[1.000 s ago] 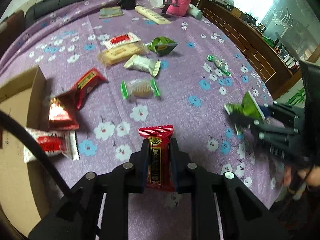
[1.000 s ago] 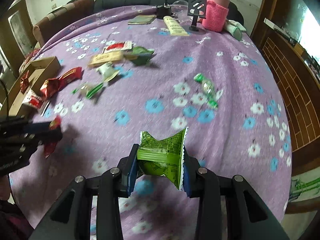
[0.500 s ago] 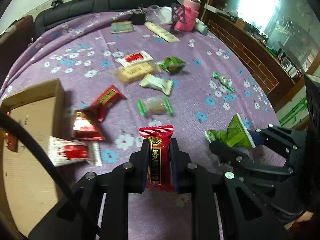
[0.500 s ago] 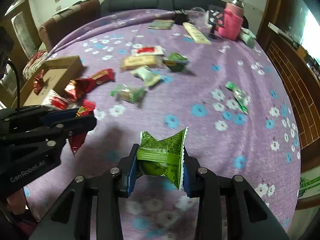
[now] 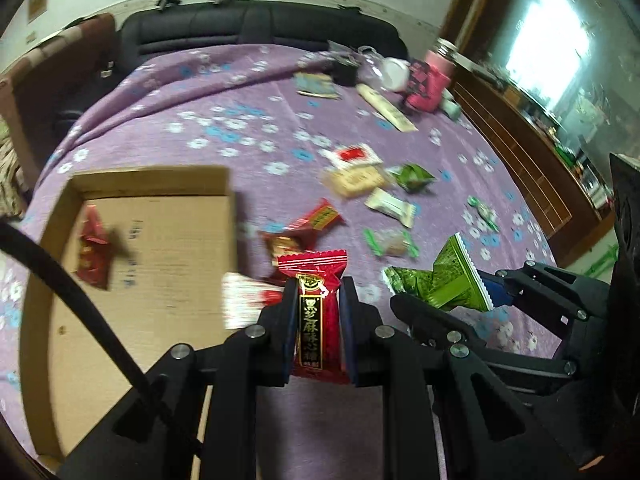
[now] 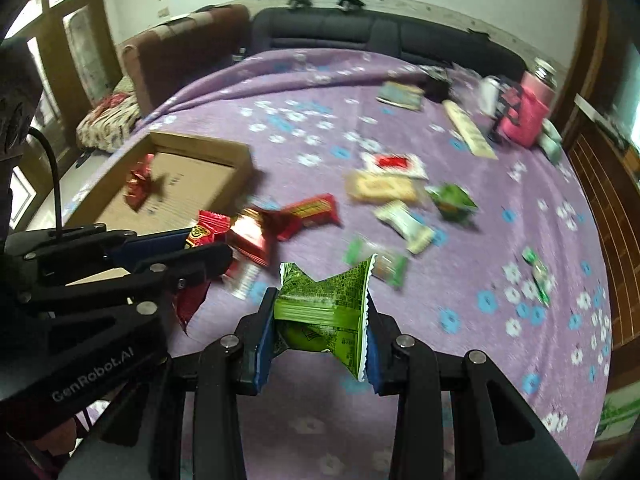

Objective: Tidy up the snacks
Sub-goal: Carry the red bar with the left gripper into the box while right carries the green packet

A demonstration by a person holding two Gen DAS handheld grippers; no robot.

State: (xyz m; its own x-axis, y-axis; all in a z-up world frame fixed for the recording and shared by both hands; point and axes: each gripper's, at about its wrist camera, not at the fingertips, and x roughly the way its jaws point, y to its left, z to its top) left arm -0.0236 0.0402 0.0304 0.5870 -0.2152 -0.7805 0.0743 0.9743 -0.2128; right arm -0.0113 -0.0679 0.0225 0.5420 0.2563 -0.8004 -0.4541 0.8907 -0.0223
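My left gripper [image 5: 314, 300] is shut on a red candy packet [image 5: 314, 280] with gold lettering, held above the purple flowered cloth just right of the cardboard box [image 5: 132, 248]. My right gripper [image 6: 322, 312] is shut on a green snack packet [image 6: 326, 306]; it shows at the right of the left wrist view, green snack packet [image 5: 440, 284] pinched in its pads. The left gripper [image 6: 200, 240] shows at the left of the right wrist view. One red packet [image 5: 94, 256] lies inside the box. Several snacks lie loose on the cloth: red wrappers [image 5: 308, 226], a white packet [image 5: 390, 206], a biscuit pack [image 5: 356, 180].
A pink bottle [image 5: 430, 84], a clear jar and a long cream pack [image 5: 386, 106] stand at the far edge of the table. A black sofa [image 5: 256, 28] lies behind. A wooden cabinet [image 5: 520, 148] runs along the right. A black cable [image 5: 60, 280] crosses the left of the left wrist view.
Both grippers have moved left toward the cardboard box, each still holding its packet. The box now fills more of the left wrist view and the right gripper sits closer beside the left one.
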